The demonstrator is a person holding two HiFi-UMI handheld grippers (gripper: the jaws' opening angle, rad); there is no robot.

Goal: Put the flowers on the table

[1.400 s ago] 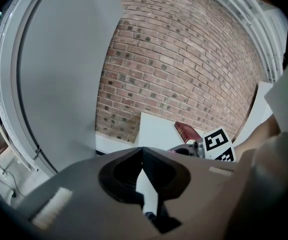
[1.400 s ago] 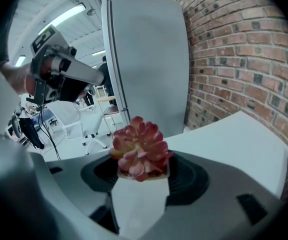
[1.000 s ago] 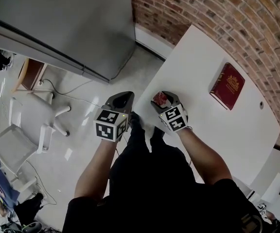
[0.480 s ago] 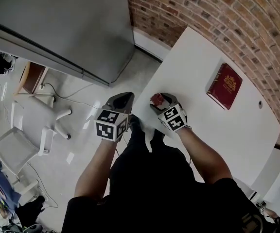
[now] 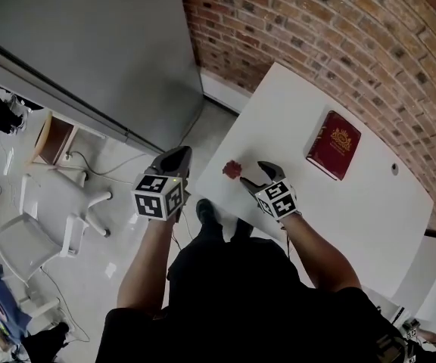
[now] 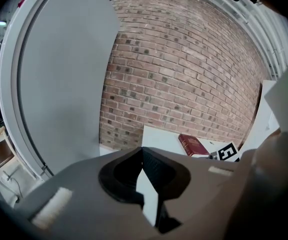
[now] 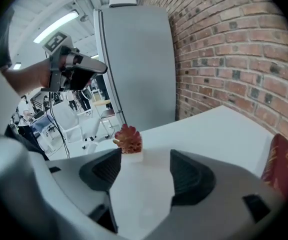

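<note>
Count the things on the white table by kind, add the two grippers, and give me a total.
Flower: 1
Book: 1
Grippers: 2, the left gripper and the right gripper
Total: 4

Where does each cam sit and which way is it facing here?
Head view: on head, steeply down; shows left gripper, right gripper, forearms, flower on table.
Left gripper view: along its shut jaws toward brick wall, red book.
Right gripper view: along its open jaws at flower; left gripper beyond.
Shared: red book in all.
</note>
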